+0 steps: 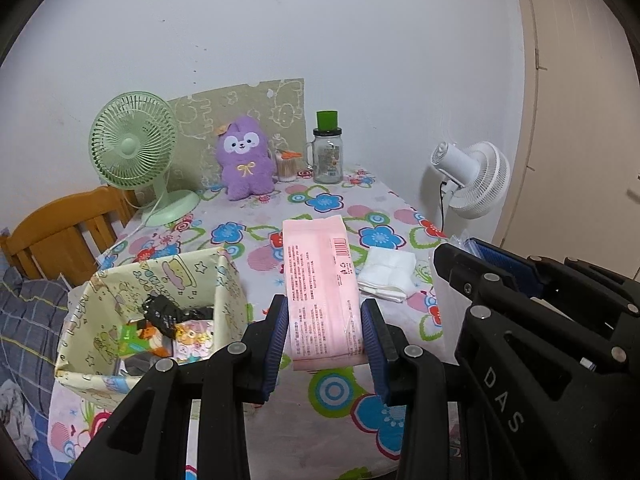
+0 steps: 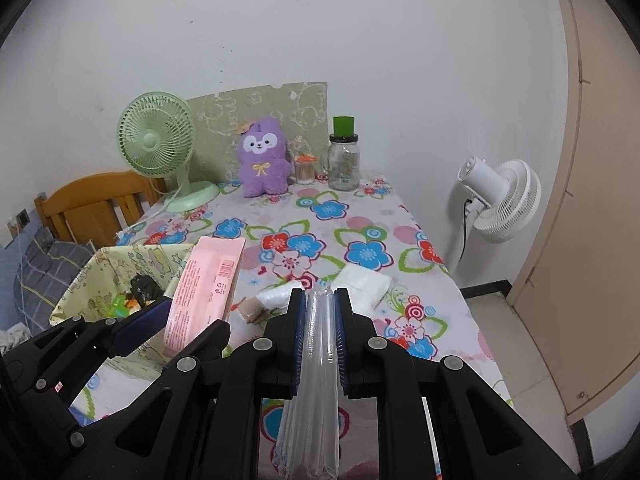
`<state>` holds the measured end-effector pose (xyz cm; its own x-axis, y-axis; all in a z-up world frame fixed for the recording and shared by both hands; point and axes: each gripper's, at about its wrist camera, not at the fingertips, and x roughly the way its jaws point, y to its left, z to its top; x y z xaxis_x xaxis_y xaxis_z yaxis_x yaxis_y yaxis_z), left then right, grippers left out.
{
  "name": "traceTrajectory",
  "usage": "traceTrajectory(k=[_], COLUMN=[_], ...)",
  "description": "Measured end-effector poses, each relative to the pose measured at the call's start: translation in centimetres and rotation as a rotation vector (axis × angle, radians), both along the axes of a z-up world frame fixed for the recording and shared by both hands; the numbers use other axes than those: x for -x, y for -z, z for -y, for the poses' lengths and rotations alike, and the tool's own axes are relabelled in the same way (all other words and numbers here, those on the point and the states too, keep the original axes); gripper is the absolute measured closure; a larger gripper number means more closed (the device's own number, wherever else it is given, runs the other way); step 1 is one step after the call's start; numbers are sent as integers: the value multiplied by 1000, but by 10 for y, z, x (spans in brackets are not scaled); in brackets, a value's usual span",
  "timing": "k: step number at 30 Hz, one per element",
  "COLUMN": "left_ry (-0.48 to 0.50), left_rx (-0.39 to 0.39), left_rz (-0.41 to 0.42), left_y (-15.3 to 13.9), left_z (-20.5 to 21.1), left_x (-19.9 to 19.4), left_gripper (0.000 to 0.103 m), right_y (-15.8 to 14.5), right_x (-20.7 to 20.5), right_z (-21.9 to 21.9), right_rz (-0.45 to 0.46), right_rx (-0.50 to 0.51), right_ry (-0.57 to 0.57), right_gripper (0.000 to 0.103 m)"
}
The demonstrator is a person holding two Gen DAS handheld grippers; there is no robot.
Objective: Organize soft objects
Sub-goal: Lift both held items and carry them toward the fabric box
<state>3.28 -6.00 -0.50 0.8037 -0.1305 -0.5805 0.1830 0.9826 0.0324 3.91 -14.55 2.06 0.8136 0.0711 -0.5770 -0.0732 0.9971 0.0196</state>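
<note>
Right tongs (image 1: 472, 264), marked "DAS", beside pink pack (image 1: 322, 288) bearing a barcode.

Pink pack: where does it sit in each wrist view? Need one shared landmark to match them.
Left wrist: pink pack at centre, clamped between the left gripper fingers, right of the patterned box.
Right wrist: pink pack at lower left, held by the left gripper, in front of the box.
Shared landmark: purple plush at the wall, right of the green fan.
</note>
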Motion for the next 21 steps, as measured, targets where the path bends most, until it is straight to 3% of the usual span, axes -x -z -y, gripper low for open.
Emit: traceTrajectory(k=[21], left_ry=[-30], left_rx=[-26], left_rz=[2], left_y=[-14], left_z=[-45], left_x=[-10], left_gripper=[65], right_y=[-12], right_x=[-16], right_z=[-46], right_rz=[-23], right_rx=[4], right_ry=[-43], right_gripper=[86])
